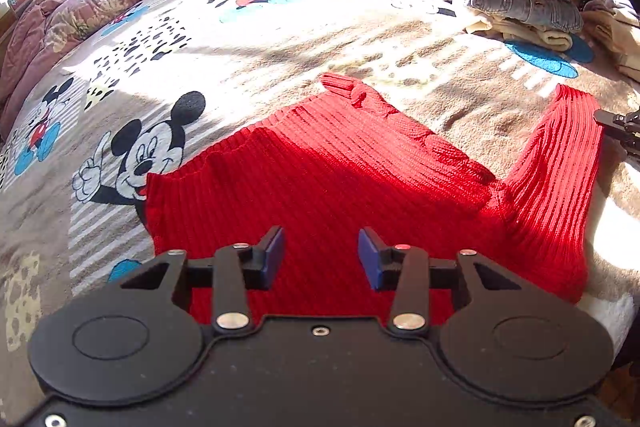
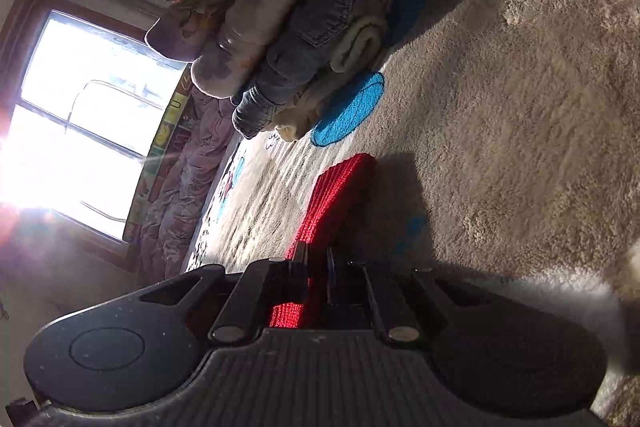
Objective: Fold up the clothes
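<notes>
Red ribbed knit sweater point(image 1: 340, 179) is spread flat near the front edge of the fleece cartoon-print bedspread point(image 1: 280, 39). Above it the left gripper point(image 1: 322, 253) is held unclenched, while its sleeve point(image 2: 340, 187) is pinched by the clenched right gripper point(image 2: 318, 267).

The right gripper point(image 2: 318, 267) is rolled onto its side, its two fingers drawn close together on a strip of red ribbed knit point(image 2: 340, 187) that runs forward from between them across the beige fleece blanket point(image 2: 520, 107). Beyond the knit sits a stack of folded clothes point(image 2: 288, 39), with a denim piece between pale fleecy ones, beside a blue patch in the blanket's print. At the left a bright window point(image 2: 80, 115) glares above a crumpled mauve quilt point(image 2: 188, 187)
</notes>
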`<state>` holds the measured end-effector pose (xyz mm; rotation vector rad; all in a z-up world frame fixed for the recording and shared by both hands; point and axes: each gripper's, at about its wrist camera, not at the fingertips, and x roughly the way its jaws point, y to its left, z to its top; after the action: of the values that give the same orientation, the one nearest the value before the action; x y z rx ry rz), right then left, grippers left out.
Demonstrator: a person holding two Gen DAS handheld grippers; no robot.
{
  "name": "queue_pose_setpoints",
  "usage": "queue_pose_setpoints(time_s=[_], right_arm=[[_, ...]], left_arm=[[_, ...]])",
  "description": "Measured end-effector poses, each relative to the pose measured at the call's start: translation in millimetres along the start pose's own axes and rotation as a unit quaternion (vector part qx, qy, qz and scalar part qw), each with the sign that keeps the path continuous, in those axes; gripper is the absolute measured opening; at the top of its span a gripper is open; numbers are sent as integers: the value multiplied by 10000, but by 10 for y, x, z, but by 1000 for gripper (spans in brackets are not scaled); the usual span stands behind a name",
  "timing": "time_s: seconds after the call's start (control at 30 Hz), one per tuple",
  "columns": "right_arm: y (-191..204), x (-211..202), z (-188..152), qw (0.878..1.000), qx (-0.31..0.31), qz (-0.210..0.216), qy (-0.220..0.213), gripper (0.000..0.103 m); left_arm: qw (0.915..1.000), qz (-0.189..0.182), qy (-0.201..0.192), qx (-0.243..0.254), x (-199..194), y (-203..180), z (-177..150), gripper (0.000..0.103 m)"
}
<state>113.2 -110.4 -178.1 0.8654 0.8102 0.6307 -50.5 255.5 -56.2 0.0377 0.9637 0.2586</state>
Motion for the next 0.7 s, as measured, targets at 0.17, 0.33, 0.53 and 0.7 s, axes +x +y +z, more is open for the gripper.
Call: queue_pose_setpoints(time_s=[0.17,0.33,0.53,0.7], right_arm=[[441,-197,-219,9834,-1739,-210,-472,12],[849,-197,-520,9451,-3245,37,-378,12],[875,-96,-486,9436,-3281,-272,-363,12],[663,-37,-254,9576,-2783,-570,-479,12]], left_arm=[[9986,-472,-53,235,371,-273,194,21],[9966,-759,-97,309,652,-404,316,19],[9968,-778,-159,105,930,-442,491,19],[9970,-613,-320,-354,1099,-338,658,19]])
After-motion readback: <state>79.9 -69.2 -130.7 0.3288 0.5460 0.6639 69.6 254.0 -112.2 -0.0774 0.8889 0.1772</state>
